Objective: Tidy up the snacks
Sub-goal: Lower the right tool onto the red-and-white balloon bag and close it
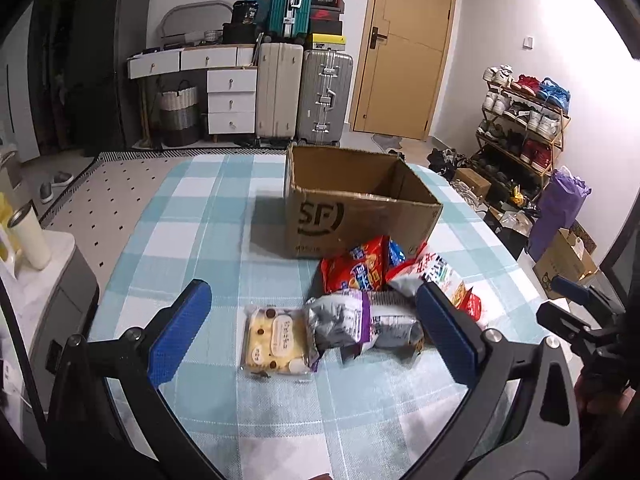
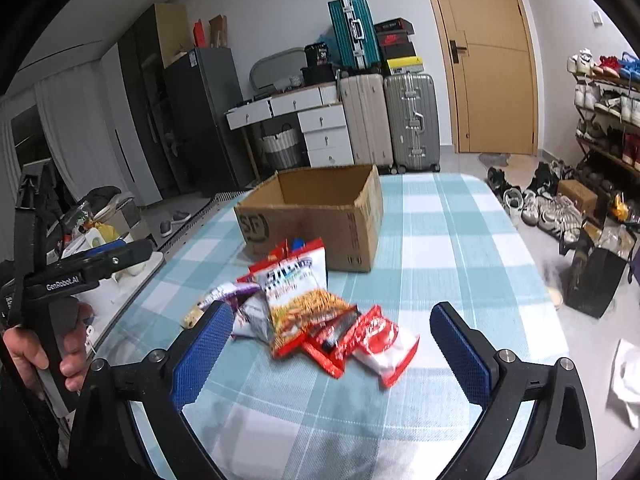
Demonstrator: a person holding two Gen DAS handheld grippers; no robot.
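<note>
Left wrist view looks down on a surface (image 1: pixel 192 216) covered by a smooth cloth of pale blue and white checks. Both grippers hang above it with nothing between their textured blue pads: the left gripper (image 1: pixel 316 322) stands wide open over the near packets, and the right gripper (image 2: pixel 332 338) is spread just as wide above the red ones. A hand (image 2: pixel 48 356) grips the left tool's black handle at the edge of the right wrist view.

Nearest lies a flat yellow cake pack (image 1: pixel 276 342) in clear wrap, touching a crumpled silver and purple bag (image 1: pixel 348 320). Beside that sit a white bag of fried sticks (image 2: pixel 300 300) and shiny red wrappers (image 2: pixel 360 340), somewhat blurred, so their print is hard to read. A red biscuit bag (image 1: pixel 356 266) leans against the cardboard box (image 1: pixel 352 208), which stands open-topped and shows no contents from this angle, brown and creased, with a dark logo on its side.

Beyond the surface come a white drawer unit (image 1: pixel 232 98), a woven basket (image 1: pixel 179 108), hard-shell suitcases (image 1: pixel 304 96) in cream, grey and teal, and a plain wooden door (image 1: pixel 408 52). A rack of shoes (image 1: pixel 520 120) fills the right wall.
</note>
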